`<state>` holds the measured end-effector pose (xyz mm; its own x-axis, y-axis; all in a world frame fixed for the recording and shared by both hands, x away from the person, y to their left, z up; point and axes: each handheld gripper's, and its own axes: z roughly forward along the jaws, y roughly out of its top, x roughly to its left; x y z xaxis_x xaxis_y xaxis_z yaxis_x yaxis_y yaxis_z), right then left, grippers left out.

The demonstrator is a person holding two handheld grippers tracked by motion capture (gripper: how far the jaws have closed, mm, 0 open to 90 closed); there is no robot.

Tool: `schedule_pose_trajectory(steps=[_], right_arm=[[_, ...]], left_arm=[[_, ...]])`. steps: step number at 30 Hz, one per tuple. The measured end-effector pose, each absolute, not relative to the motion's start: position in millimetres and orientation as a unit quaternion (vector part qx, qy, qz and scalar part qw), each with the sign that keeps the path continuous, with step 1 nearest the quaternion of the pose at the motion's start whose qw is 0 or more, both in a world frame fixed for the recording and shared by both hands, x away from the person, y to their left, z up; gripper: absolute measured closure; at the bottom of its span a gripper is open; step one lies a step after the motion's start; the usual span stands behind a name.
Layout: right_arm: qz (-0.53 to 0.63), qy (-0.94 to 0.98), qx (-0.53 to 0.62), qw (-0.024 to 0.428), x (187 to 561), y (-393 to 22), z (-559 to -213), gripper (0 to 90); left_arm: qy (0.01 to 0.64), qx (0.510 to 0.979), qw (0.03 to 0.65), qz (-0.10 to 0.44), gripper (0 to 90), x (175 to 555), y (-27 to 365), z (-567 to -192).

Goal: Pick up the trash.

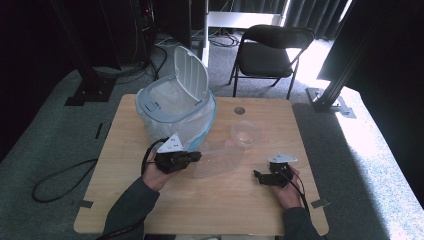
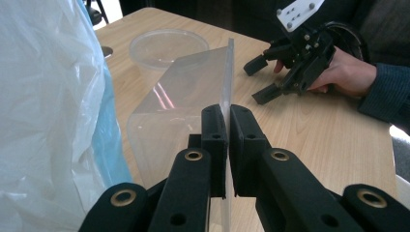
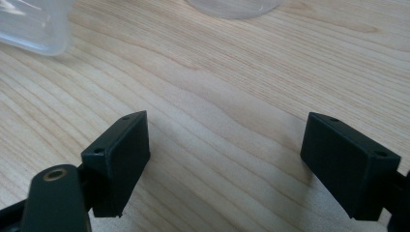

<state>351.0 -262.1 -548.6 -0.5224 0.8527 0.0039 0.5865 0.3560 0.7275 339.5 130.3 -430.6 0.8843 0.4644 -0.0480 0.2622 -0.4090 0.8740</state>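
My left hand-held gripper (image 2: 227, 145) is clamped on the thin edge of a clear plastic container (image 2: 183, 92), jaws nearly together, just beside the bin bag (image 2: 48, 96) on the worktop (image 2: 314, 125). From above, the container (image 1: 217, 159) lies on its side in front of the lidded bin (image 1: 175, 107), with a clear round lid (image 1: 246, 133) beyond it. My right hand-held gripper (image 3: 225, 164) rests wide apart over bare wood, holding nothing; the high view shows it (image 1: 260, 176) well right of the container.
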Motion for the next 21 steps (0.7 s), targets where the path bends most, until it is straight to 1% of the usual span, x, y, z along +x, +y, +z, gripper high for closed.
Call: schedule_pose_trajectory(steps=[21], right_arm=[[0.346,0.801,0.448,0.193,351.1,-262.3,-548.6,16.7]], left_arm=[[0.200,0.825,0.520,0.097,86.3,334.8,133.2,-401.8]])
